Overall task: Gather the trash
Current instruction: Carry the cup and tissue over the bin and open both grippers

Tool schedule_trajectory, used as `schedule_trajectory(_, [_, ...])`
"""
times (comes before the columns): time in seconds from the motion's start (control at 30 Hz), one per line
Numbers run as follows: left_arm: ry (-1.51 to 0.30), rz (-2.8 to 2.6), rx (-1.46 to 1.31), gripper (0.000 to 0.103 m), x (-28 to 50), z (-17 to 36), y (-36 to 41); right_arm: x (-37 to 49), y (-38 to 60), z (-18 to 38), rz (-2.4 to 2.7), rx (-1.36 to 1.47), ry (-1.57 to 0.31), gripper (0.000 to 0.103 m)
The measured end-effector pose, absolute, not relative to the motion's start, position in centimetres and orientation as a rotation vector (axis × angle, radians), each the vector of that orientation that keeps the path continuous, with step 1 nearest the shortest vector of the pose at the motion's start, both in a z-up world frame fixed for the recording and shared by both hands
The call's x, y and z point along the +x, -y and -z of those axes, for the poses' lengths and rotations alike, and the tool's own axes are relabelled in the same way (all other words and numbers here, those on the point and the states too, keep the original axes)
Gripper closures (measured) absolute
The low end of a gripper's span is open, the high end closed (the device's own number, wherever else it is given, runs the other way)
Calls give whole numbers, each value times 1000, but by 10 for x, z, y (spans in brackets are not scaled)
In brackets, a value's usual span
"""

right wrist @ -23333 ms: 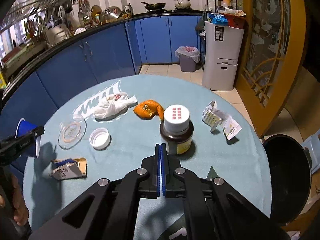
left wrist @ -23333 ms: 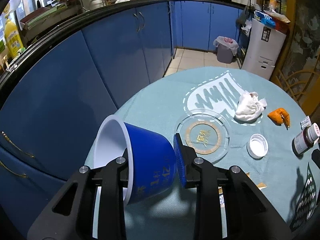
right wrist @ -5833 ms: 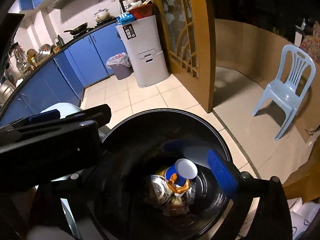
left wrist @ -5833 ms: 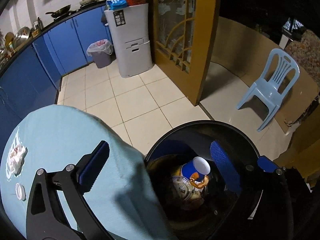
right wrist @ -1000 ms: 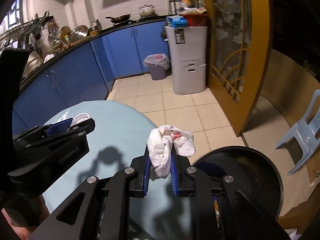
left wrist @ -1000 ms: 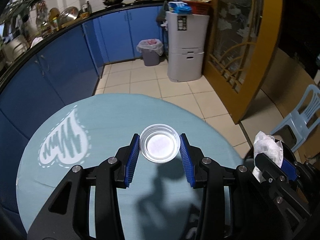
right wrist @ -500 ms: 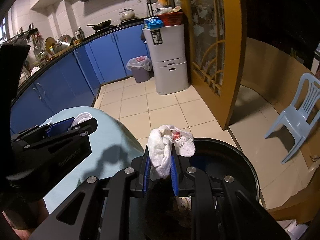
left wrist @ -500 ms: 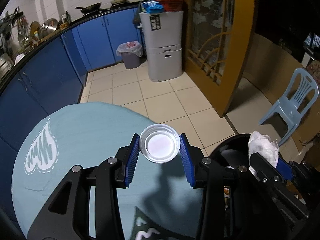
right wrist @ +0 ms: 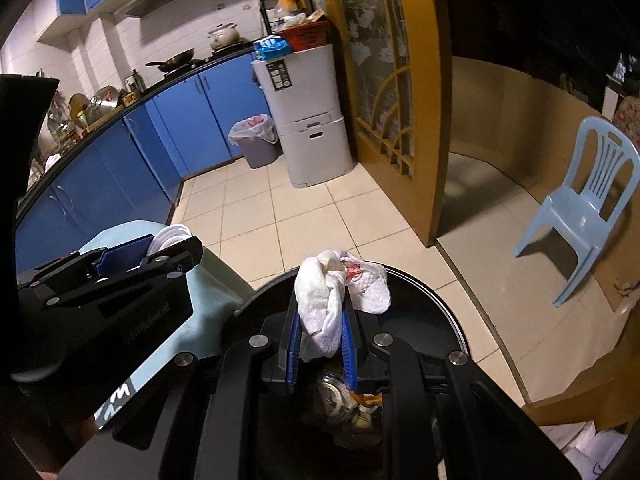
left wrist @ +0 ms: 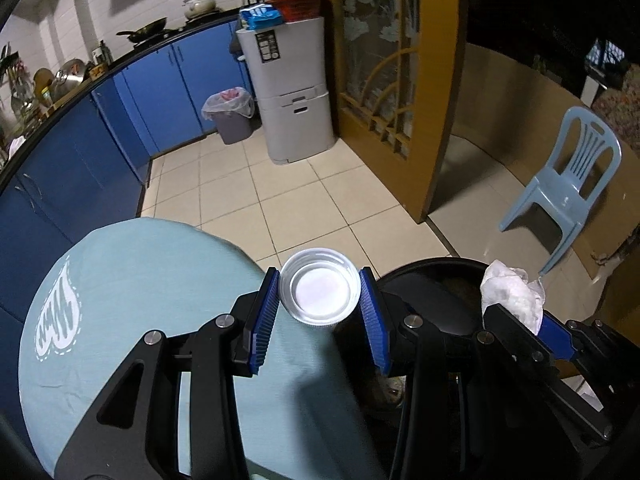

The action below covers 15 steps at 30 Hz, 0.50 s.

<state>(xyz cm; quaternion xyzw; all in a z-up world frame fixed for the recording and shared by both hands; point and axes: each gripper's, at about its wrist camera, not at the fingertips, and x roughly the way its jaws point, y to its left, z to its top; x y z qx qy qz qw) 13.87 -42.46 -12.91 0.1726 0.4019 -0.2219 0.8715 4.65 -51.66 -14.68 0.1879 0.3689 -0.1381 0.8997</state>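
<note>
My left gripper [left wrist: 319, 298] is shut on a white plastic lid [left wrist: 319, 292], held over the right edge of the round table [left wrist: 152, 280]. The lid also shows in the right wrist view [right wrist: 170, 236]. My right gripper [right wrist: 320, 320] is shut on a crumpled white tissue [right wrist: 340, 292] with a red stain, held above the open black trash bin [right wrist: 440, 312]. The tissue also shows in the left wrist view [left wrist: 512, 294], over the bin [left wrist: 432, 280]. Earlier trash lies at the bin's bottom [right wrist: 344, 400].
The table has a light blue cloth with a white print [left wrist: 56, 316]. Beyond lie a tiled floor, blue cabinets [left wrist: 176, 92], a grey drawer unit [left wrist: 292, 96], a small lined bin [left wrist: 230, 114], a wooden door frame [left wrist: 444, 92] and a light blue plastic chair [left wrist: 572, 180].
Both grippers have moved right, away from the table toward the black bin. The tissue is now over the bin mouth and the lid is at the table's edge. Both grips are unchanged.
</note>
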Motion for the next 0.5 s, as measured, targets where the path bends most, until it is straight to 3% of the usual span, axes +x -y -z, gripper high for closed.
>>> schedule_trajectory(0.3, [-884, 553, 354, 58, 123, 138, 455, 30, 540, 164, 304, 460, -790, 86])
schedule_trajectory(0.33, [-889, 563, 348, 53, 122, 138, 458, 28, 542, 166, 307, 466, -792, 85])
schedule_trajectory(0.4, [-871, 556, 340, 17, 117, 136, 461, 25, 547, 170, 310, 482, -801, 83])
schedule_trajectory(0.5, [-851, 572, 320, 9, 114, 131, 463, 21, 552, 174, 315, 502, -800, 83])
